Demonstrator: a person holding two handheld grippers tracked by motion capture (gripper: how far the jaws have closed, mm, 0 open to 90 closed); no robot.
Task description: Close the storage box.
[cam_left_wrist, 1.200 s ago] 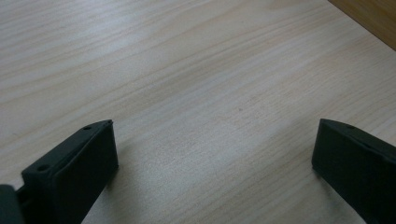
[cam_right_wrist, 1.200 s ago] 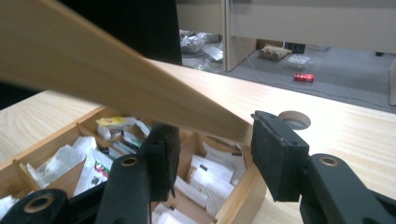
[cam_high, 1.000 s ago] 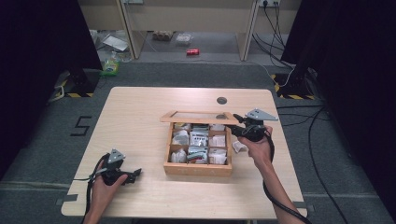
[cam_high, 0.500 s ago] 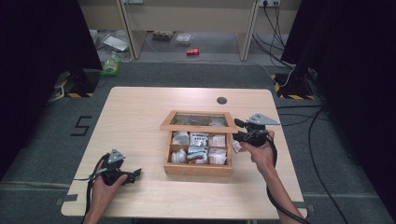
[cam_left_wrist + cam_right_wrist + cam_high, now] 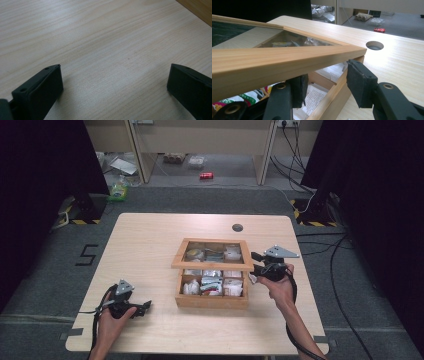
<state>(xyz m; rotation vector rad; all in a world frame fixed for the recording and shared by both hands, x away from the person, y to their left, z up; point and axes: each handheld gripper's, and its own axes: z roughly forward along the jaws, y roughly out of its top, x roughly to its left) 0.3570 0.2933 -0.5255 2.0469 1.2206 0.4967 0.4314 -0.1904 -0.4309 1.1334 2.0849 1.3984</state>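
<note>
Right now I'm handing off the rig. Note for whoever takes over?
Left claw: open, empty, low over the table.
Right claw: open, under the raised front edge of the glass-paned lid, not clamped.
Wooden box: mid-table, packets in compartments, lid tilted part-way up.
Done: lid is off the front rim.
Left: swing it fully open or shut; can't tell which.

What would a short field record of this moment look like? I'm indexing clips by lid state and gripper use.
box: wooden box of packets, mid-table
lid: glass-paned lid partly raised, its free edge resting over the right gripper's fingers
right gripper: at the box's right side, one finger inside the box, one outside
left gripper: low over bare table, fingers apart, nothing between them
table hole: round hole behind the box
</note>
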